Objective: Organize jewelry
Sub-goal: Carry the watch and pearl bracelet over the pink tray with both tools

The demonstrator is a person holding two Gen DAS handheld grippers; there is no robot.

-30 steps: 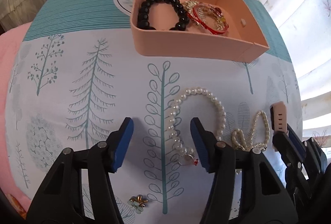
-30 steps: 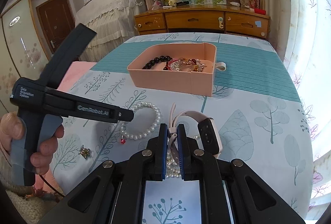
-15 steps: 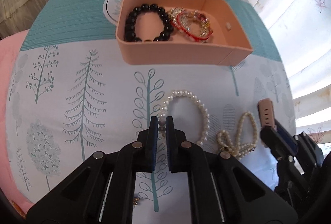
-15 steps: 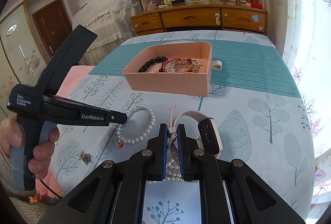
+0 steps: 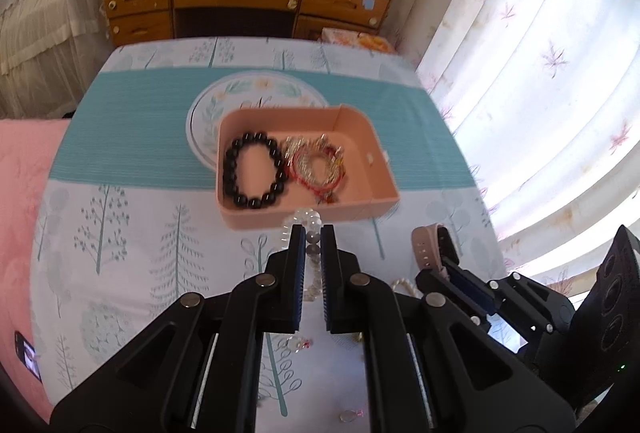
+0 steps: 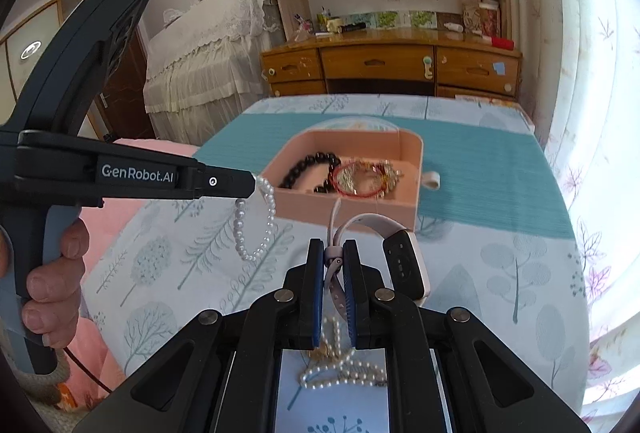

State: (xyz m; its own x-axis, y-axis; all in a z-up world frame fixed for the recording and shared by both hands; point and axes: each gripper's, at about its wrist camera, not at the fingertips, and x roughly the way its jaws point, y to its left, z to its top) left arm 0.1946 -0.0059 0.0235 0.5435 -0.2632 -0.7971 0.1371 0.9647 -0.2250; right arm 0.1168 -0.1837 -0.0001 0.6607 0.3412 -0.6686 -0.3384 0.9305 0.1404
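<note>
Right wrist view: left gripper (image 6: 256,185) dangles pinched pearl bracelet (image 6: 256,225); right gripper (image 6: 333,265) clamps watch strap (image 6: 334,261)

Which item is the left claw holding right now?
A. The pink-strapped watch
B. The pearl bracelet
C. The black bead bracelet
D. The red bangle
B. The left claw is shut on the pearl bracelet, which hangs from its tip above the tablecloth; the black bead bracelet lies in the pink tray.

I see shiny round white pearl beads (image 6: 256,229), a smooth matt pink plastic tray (image 5: 308,214), and soft printed cloth (image 5: 132,233)
</note>
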